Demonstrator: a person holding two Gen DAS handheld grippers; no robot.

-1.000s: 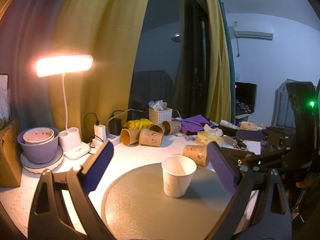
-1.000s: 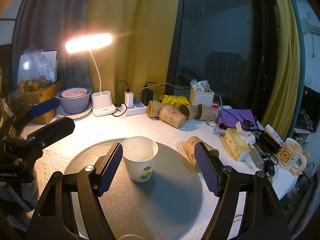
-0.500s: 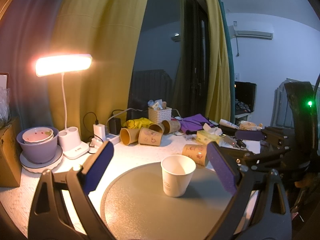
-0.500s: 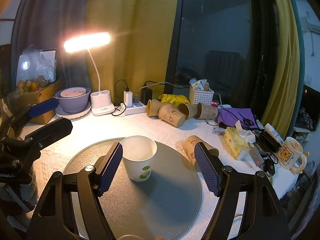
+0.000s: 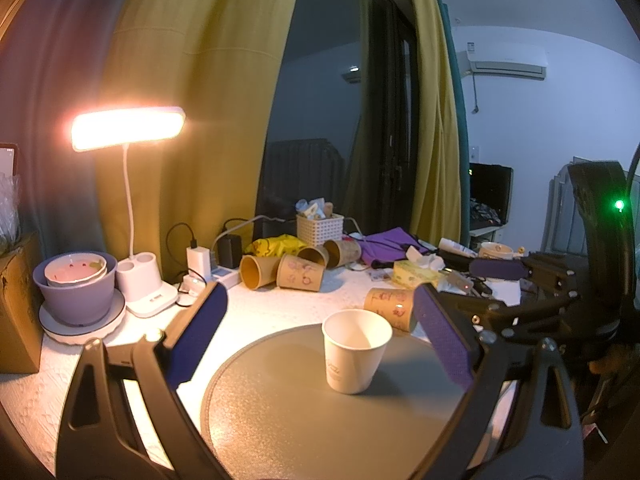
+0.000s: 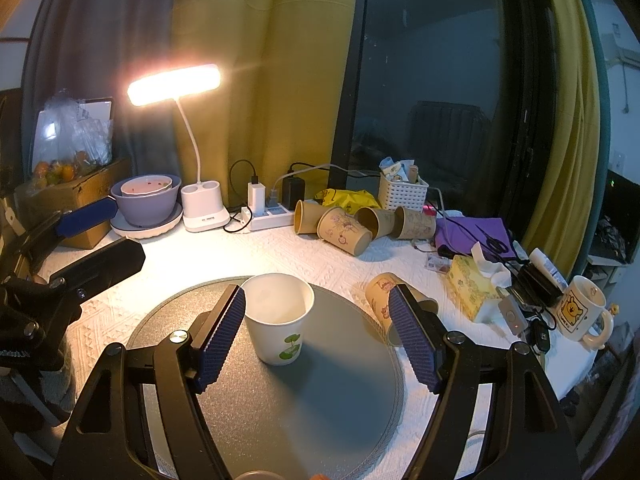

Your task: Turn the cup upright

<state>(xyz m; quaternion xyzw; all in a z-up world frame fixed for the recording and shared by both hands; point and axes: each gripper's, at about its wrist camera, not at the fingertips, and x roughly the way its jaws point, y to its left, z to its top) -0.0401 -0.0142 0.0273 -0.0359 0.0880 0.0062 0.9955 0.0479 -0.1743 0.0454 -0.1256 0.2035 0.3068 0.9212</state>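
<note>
A white paper cup stands upright, mouth up, on a round grey mat. In the right wrist view the cup shows a green leaf print and sits on the mat. My left gripper is open and empty, its blue pads well apart, the cup ahead between them without touching. My right gripper is open and empty, with the cup just beside its left pad. Each gripper shows in the other's view: the right one, the left one.
A brown paper cup lies on its side at the mat's right edge. Several brown cups lie further back, near a power strip, a lit desk lamp, a purple bowl, a tissue box and a mug.
Both grippers have drawn back and dropped slightly, so the scene has shifted a little. The cup stays upright on the mat. Both grippers stay open.
</note>
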